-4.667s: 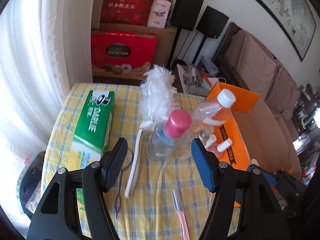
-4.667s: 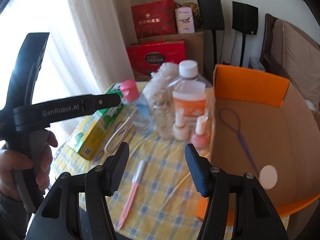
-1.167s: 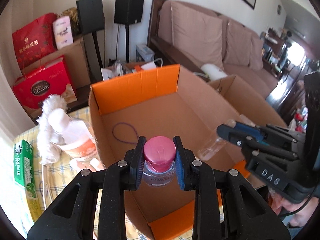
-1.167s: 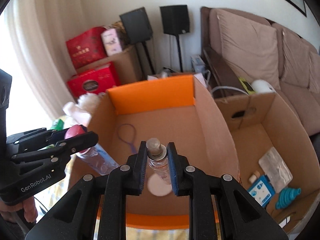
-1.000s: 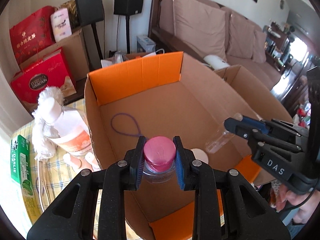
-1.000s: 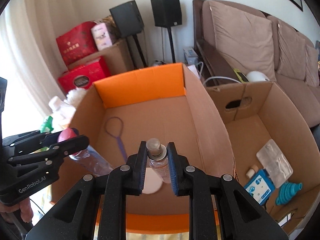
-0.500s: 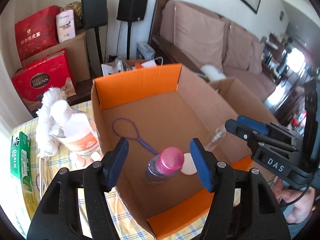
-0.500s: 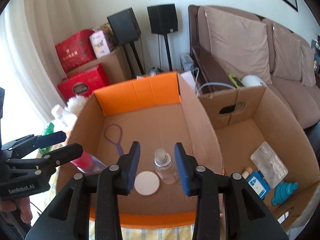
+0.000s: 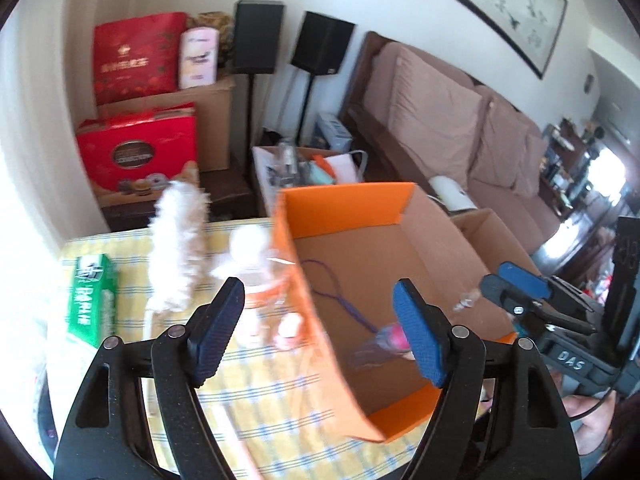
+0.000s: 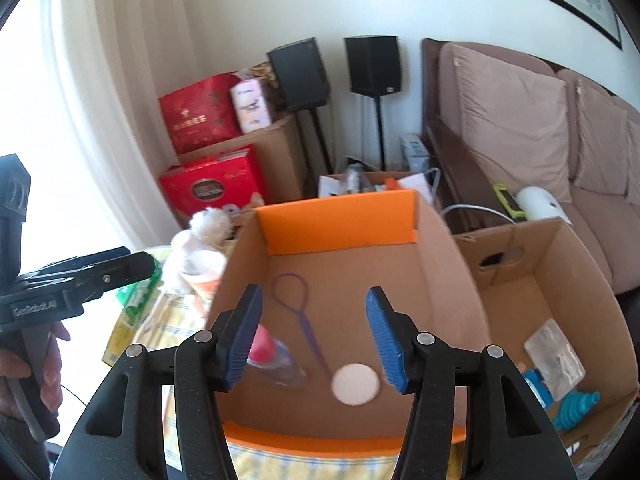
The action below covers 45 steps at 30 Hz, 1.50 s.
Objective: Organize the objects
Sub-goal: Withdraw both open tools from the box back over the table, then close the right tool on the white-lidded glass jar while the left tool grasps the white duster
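Open box ahead of both hand-held grippers

Below the right hand-held gripper [image 10: 314,334], the orange-flapped cardboard box [image 10: 340,222] holds a pink-capped clear bottle [image 10: 272,356] lying left, a purple loop tool [image 10: 304,316] centre, a white round pad [image 10: 355,384] beneath; on the checked tabletop [image 9: 256,396] left of the box stand a green carton [image 9: 90,298] and white fluffy duster [image 9: 180,248].

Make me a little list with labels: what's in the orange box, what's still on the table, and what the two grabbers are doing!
Box: orange box, open top
In the box: pink-capped bottle lying down, purple loop tool, white round pad
On the table: green carton, white fluffy duster, orange-labelled bottle
Left gripper: open, empty, jaws just been opening
Right gripper: open, empty, jaws just been opening
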Each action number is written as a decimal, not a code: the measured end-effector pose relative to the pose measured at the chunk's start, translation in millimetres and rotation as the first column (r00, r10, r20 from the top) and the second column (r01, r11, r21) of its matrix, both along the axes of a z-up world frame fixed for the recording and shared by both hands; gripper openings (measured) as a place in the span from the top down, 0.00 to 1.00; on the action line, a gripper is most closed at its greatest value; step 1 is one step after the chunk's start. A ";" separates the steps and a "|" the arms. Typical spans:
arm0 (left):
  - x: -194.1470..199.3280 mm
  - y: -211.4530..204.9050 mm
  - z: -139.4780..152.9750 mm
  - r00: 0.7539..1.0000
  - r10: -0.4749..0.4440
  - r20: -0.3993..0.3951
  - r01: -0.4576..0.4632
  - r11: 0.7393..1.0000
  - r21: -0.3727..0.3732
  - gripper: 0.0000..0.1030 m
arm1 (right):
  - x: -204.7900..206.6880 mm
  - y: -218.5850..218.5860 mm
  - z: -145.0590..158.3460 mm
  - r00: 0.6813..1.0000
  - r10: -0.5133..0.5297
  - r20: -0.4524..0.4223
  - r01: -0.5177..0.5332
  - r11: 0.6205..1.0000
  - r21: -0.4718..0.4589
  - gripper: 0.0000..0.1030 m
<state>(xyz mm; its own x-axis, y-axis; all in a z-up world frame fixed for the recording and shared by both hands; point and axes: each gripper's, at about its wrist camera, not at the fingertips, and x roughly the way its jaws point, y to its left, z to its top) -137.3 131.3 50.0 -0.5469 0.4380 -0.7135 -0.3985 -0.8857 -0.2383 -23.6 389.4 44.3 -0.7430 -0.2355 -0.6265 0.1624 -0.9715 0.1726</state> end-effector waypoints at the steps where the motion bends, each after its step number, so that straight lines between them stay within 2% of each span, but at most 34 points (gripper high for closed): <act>1: -1.7 -6.8 -0.5 1.000 0.012 0.001 -0.012 1.000 0.000 0.28 | -2.2 -6.8 1.0 1.000 0.011 -0.003 -0.011 1.000 -0.001 0.42; 3: -4.7 -21.9 -1.9 0.999 0.043 0.002 -0.043 0.999 -0.005 0.22 | -5.7 -17.3 1.2 1.000 0.030 -0.002 -0.030 1.000 -0.004 0.41; 12: -5.5 -71.2 -14.0 0.987 0.155 -0.046 -0.158 0.985 -0.075 0.13 | -24.5 -73.0 2.1 0.995 0.100 -0.016 -0.100 0.995 0.003 0.29; 14: -5.2 -79.2 -17.4 0.983 0.174 -0.057 -0.179 0.980 -0.087 0.08 | -28.3 -83.9 2.4 0.994 0.107 -0.021 -0.107 0.994 0.005 0.28; 17: -5.0 -88.0 -21.2 0.978 0.194 -0.072 -0.201 0.975 -0.099 0.03 | -33.0 -95.8 2.1 0.994 0.107 -0.032 -0.107 0.994 0.010 0.21; 23: -6.5 -102.8 -24.2 0.973 0.217 -0.078 -0.225 0.969 -0.101 0.00 | -42.2 -120.2 -3.7 0.995 0.099 -0.033 -0.098 0.994 0.040 0.14; 27: -10.3 -113.4 -24.4 0.970 0.231 -0.073 -0.237 0.968 -0.082 0.00 | -48.6 -131.8 -9.8 0.995 0.098 -0.023 -0.097 0.994 0.057 0.05; 37: -24.1 -135.6 -34.7 0.966 0.256 -0.033 -0.258 0.965 -0.057 0.00 | -79.7 -155.1 -25.0 0.997 0.083 0.001 -0.083 0.991 0.108 0.05; 42: -25.8 -133.5 -45.4 0.970 0.242 -0.032 -0.244 0.965 -0.090 0.00 | -99.6 -163.4 -39.0 0.998 0.062 0.015 -0.063 0.989 0.133 0.05; 45: -22.5 -127.4 -50.3 0.974 0.220 -0.055 -0.225 0.968 -0.111 0.01 | -106.7 -166.9 -45.8 0.998 0.059 0.021 -0.061 0.990 0.131 0.11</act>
<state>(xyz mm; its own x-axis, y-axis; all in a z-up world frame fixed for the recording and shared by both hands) -159.8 3.9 -0.3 -0.6515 0.2182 -0.7266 -0.1959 -0.9736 -0.1168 -130.2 222.5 -1.4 -0.7190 -0.1939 -0.6674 0.2190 -0.9746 0.0472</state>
